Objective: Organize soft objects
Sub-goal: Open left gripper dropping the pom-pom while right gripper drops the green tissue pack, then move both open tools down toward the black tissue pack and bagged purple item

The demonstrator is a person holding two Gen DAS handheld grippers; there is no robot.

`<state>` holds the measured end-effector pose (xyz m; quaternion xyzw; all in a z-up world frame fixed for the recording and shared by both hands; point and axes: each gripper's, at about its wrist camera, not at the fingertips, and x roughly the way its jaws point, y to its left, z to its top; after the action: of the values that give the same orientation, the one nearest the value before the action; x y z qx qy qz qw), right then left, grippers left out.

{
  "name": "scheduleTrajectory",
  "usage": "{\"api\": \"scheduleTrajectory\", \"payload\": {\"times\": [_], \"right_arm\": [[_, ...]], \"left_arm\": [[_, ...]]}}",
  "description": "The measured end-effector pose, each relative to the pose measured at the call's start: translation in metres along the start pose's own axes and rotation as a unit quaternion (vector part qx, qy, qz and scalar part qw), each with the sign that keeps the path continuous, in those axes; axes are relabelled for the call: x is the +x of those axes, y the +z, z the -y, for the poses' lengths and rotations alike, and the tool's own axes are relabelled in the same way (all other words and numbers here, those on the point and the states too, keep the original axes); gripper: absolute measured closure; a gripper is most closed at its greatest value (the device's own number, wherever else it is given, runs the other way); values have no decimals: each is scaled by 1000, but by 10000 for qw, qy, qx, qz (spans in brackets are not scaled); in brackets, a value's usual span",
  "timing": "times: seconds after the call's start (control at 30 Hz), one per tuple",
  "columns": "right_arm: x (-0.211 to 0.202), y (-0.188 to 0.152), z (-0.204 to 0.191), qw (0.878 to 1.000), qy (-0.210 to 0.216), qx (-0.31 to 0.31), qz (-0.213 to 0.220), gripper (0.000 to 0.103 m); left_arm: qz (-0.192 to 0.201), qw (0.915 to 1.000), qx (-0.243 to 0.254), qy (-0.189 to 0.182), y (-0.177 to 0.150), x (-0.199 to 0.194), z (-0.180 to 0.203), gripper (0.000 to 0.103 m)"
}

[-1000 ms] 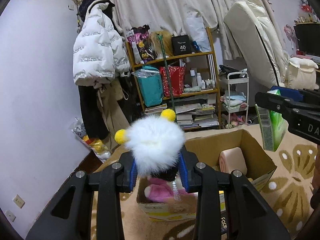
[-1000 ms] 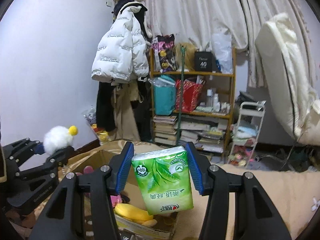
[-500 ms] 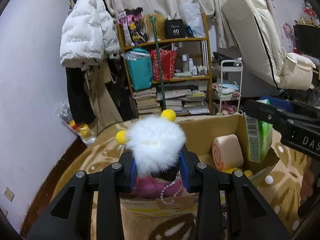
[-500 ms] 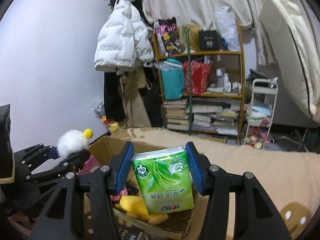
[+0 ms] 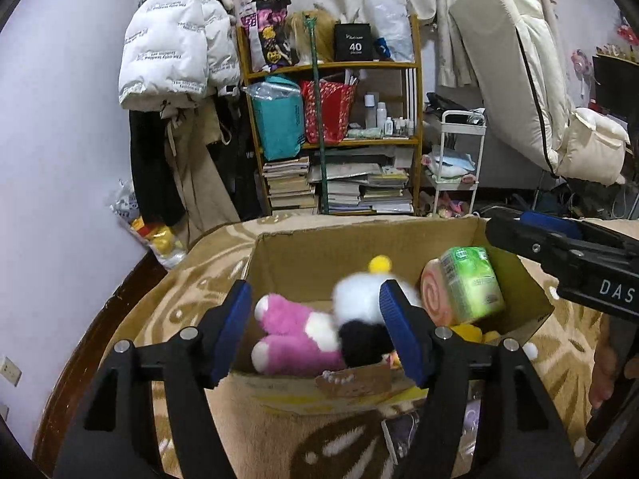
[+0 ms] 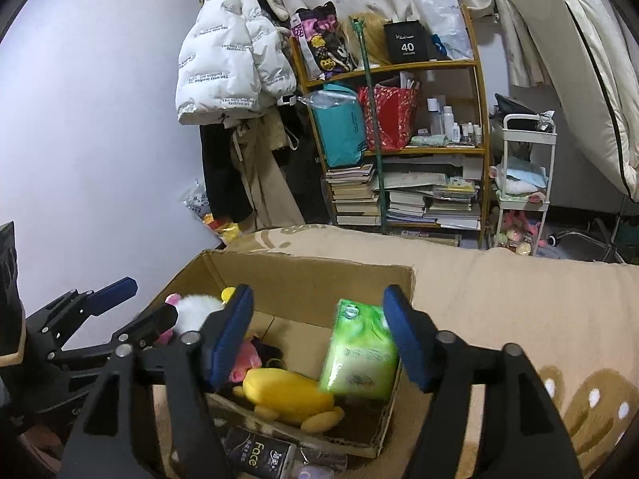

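Two soft items drop into your cardboard box [image 5: 279,251]: the light, squashy white plush [image 5: 359,295] and crushable tissue pack [image 6: 359,359], just freed as left gripper [image 5: 315,327] and right gripper [image 6: 319,339] spread open; regrip each mid-body.

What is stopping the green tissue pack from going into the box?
Nothing visible. The right tongs have just been opening, and the green tissue pack sits blurred between them, right above the open cardboard box, over a bare bit beside the yellow plush.
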<state>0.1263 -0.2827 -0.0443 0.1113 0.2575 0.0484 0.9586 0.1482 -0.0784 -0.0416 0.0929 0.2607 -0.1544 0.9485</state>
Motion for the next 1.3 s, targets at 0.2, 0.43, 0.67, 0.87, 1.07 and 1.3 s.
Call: {"api": "scheduleTrajectory", "payload": {"times": [0.2,0.43,0.67,0.87,1.07,1.3], "right_arm": [[-10,-1,-5,10000,-28,-26,-4,20],[-37,-2,-17,9998,-81,-166,109,4],[-65,-10,-19,9999,-84,19,97,0],[-84,-23,-23,9998,-164,-11,-54,0],[-102,-41,-31,9998,-113,6,-177,0],[-113,-49,-40,9996,-128,-75,-226,0]], "left_arm": [[18,10000,-15,84,-2,-15,-1,28],[-28,9999,-9,99,-8,-36,-1,20],[-58,9999,-24,98,-16,-62,-1,9],[-159,9997,67,149,-28,-83,3,5],[-252,9997,-14,4,-33,-98,3,5],[-387,9992,86,-45,-37,-102,5,5]]}}
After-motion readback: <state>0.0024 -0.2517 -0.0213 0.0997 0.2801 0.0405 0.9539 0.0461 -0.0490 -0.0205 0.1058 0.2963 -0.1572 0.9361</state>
